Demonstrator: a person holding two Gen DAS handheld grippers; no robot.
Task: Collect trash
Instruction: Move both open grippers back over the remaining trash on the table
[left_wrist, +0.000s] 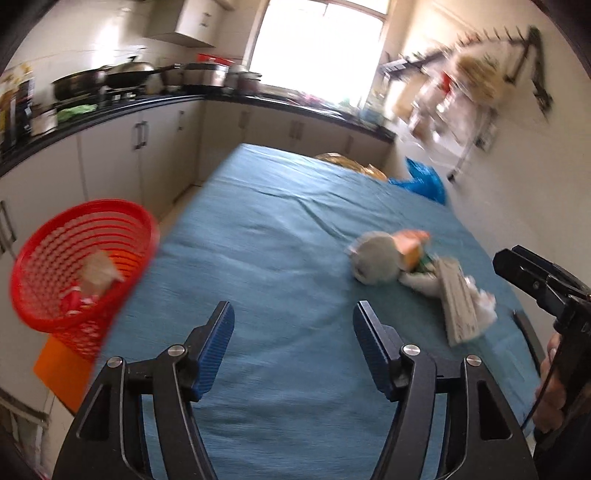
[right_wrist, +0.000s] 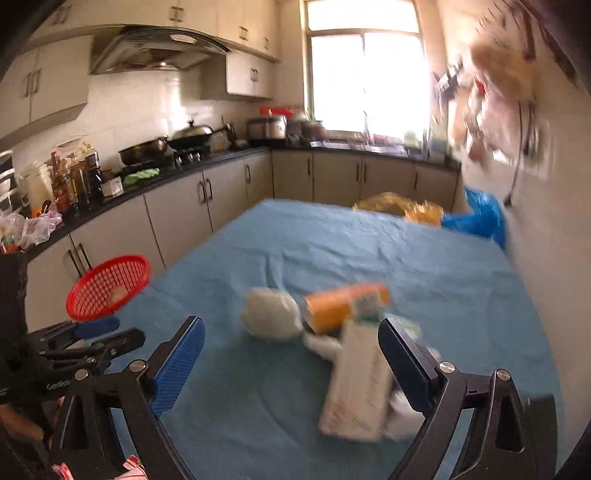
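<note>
Through my left wrist camera, my left tool (left_wrist: 293, 317) hangs over the blue-clothed tabletop (left_wrist: 280, 229) with its blue pads spread and only bare cloth between them. The red mesh basket (left_wrist: 83, 258) stands off the tabletop's left edge, with crumpled paper and a red-and-white wrapper already lying inside. To the right on the cloth sits the trash pile (left_wrist: 417, 277): a grey-white crumpled wad, an orange packet and a long pale carton, all close together and blurred. My right tool (left_wrist: 532, 277) pokes in from the right edge, just beside that pile. A blue plastic bag (left_wrist: 424, 181) lies at the tabletop's far right corner. Through my right wrist camera, my right tool (right_wrist: 291, 347) is spread wide. The pale carton (right_wrist: 358, 391) lies between its fingers, nearer the right-hand pad; I cannot tell whether the pad touches it. The white wad (right_wrist: 271, 314) and orange packet (right_wrist: 343, 306) lie just beyond. The basket (right_wrist: 109, 286) shows at the left, past my left tool (right_wrist: 92, 336).
</note>
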